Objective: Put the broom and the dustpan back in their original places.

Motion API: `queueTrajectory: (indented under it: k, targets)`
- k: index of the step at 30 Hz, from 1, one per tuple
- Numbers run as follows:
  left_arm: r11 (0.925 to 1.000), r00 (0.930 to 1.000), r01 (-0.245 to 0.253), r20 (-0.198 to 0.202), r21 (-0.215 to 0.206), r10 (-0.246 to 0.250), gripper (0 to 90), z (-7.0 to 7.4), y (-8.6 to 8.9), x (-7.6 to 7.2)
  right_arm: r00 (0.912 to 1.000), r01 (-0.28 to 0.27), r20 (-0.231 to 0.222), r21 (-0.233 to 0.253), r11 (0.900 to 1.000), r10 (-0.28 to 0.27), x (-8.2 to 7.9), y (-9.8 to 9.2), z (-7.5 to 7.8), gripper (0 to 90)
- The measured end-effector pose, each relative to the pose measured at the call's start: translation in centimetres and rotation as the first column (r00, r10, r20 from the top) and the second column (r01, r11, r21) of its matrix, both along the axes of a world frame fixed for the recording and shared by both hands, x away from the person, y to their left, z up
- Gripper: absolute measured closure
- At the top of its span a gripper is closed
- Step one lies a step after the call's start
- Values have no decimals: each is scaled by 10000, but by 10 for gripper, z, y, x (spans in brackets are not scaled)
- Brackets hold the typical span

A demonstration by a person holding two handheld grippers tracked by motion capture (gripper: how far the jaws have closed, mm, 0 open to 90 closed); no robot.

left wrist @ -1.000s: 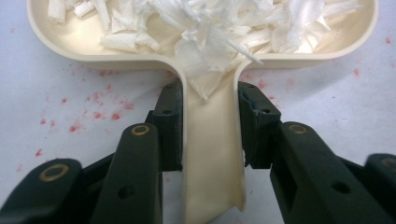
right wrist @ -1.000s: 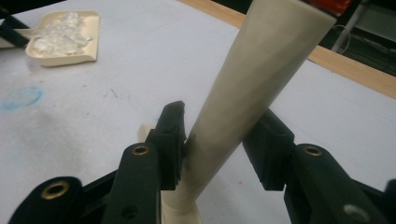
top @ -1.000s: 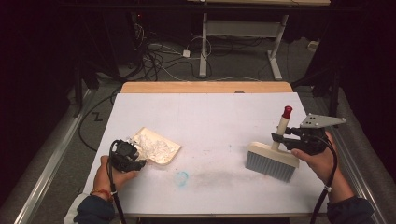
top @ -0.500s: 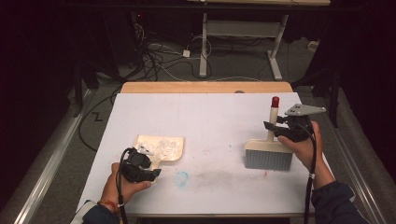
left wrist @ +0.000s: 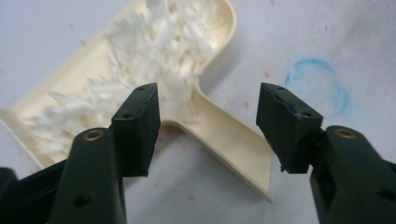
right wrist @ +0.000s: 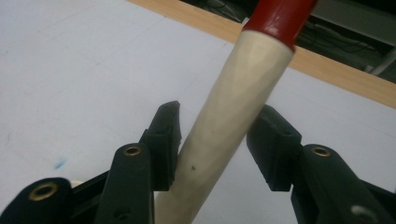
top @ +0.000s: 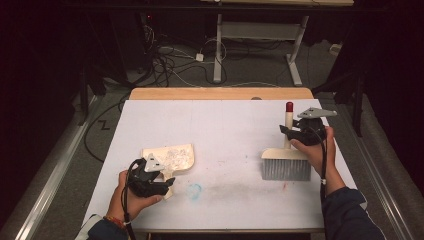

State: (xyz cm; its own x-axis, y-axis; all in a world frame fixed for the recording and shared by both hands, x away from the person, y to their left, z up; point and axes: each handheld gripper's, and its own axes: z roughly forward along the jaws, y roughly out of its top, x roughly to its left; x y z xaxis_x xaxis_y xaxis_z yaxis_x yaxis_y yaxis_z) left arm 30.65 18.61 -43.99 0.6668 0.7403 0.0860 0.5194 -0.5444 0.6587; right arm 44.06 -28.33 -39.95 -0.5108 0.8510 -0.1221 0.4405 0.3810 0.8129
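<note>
The white table (top: 220,130) is lying in a dark room. I am holding my left gripper (left wrist: 208,109) spread wide over the dustpan (left wrist: 187,93) handle, touching nothing; the pan, full of white scraps (left wrist: 154,51), is sitting front-left. My right gripper (right wrist: 217,135) is pinching the brush (top: 286,162) handle, bristles resting on the table.

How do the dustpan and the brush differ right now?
The dustpan lies flat on the table, loaded with white scraps; the brush stands on its bristles, handle up. The left tool is open around the dustpan's handle, not gripping; the right tool has its jaws against the brush's handle. The brush has a red tip; the dustpan is all cream. Both have cream handles.
</note>
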Motion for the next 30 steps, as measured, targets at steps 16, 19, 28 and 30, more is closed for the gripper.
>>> queueTrajectory:
  k: [16, 19, 28, 30]
  targets:
    - [9991, 9815, 431, 1871, -43, -415, 223, -6, 2, -14, 9937, -65, 1120, 563, 9984, 1, -11, 3, 13, 455]
    - [9988, 9764, 497, 2107, -2, -486, 225, -6, 3, -16, 9929, -239, 1184, 821, 9963, 141, -14, 2, 14, 408]
    - [9989, 9734, 449, 2246, 95, -459, 203, -11, 1, -17, 9809, 47, 1930, 925, 9957, -226, -22, 3, 17, 288]
    - [9991, 9741, 397, 2224, 113, -412, 185, -13, 1, -16, 9778, 168, 2060, 1000, 9948, -373, -23, 3, 17, 275]
